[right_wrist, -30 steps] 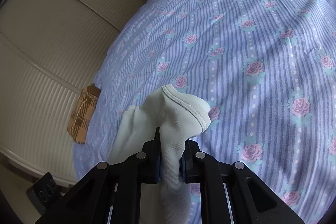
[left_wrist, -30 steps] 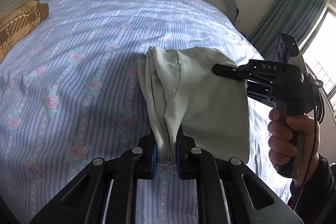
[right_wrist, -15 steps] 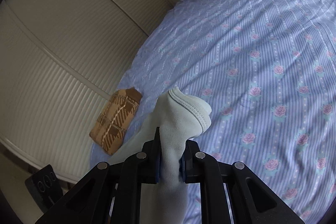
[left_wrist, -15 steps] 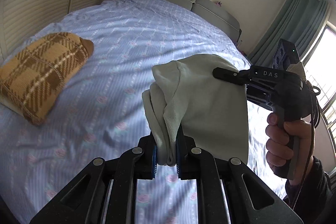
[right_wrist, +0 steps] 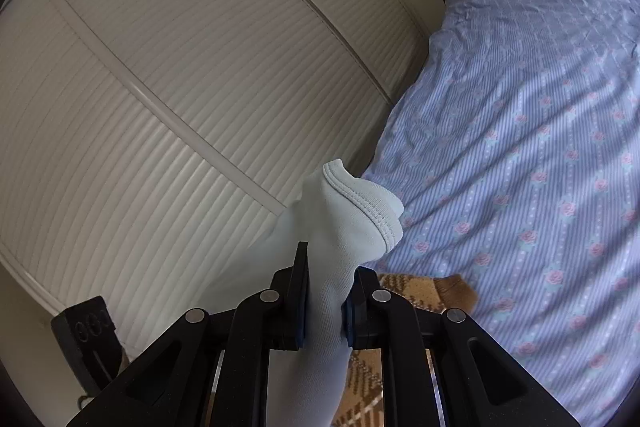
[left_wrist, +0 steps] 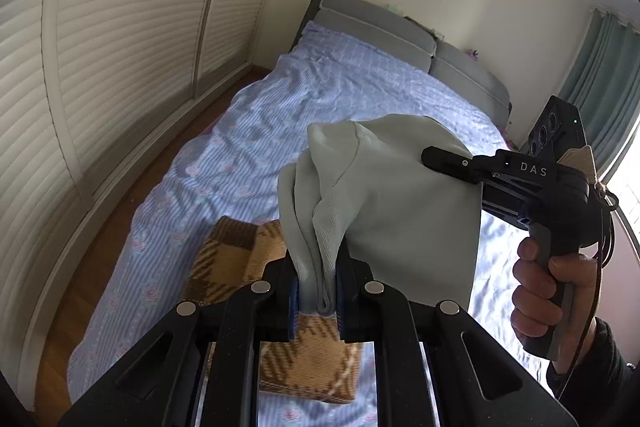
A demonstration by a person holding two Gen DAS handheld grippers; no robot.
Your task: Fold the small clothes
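Each tool, left [left_wrist: 317,301] and right [right_wrist: 325,301], is clenched on the pale garment [left_wrist: 384,211], holding it stretched in the air above a folded plaid cloth [left_wrist: 308,359] on the bed [left_wrist: 320,99].

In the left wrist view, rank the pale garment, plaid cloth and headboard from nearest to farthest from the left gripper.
1. Pale garment: clamped in the left gripper.
2. Plaid cloth: on the bed just below.
3. Headboard: at the bed's far end.

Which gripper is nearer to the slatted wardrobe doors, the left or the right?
Left. The left gripper is toward the slatted doors; the right gripper holds the pale garment farther from them.
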